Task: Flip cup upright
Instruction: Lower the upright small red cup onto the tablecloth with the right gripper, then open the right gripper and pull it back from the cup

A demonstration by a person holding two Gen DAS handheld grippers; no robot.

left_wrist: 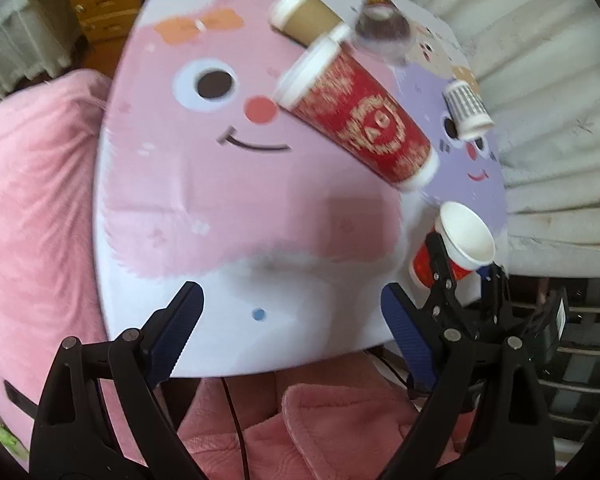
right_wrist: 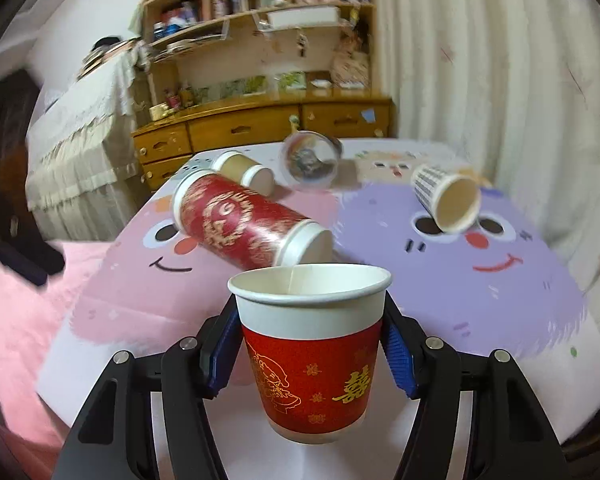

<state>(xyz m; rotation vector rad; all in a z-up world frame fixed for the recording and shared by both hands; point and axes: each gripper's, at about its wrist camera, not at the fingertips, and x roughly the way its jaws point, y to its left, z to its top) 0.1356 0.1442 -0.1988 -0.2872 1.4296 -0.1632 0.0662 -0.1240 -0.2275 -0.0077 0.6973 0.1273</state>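
Right gripper (right_wrist: 309,356): blue-padded fingers closed against both sides of a small red paper cup with gold print and a white rim band (right_wrist: 310,354). Cup sits mouth up, upright in the right wrist view; whether its base rests on the round table with the pink and purple cartoon-face cover (right_wrist: 480,312) cannot be told. In the left wrist view the same cup (left_wrist: 458,246) shows at the table's edge with the right gripper (left_wrist: 466,280) around it.

Left gripper (left_wrist: 296,328): jaws spread wide, nothing between them, hovering over the near edge of the table (left_wrist: 220,240), well apart from the held cup.

Just beyond the held cup: tall red paper cup with gold emblem and white ends (right_wrist: 248,226), lying on its side. Beyond that, a brown paper cup with white rim (right_wrist: 244,170), also on its side. Right of the tall red cup, a grey-striped white paper cup (right_wrist: 446,196) lying with mouth facing the camera. Farthest, a clear plastic cup (right_wrist: 310,160), tipped over, blurred.
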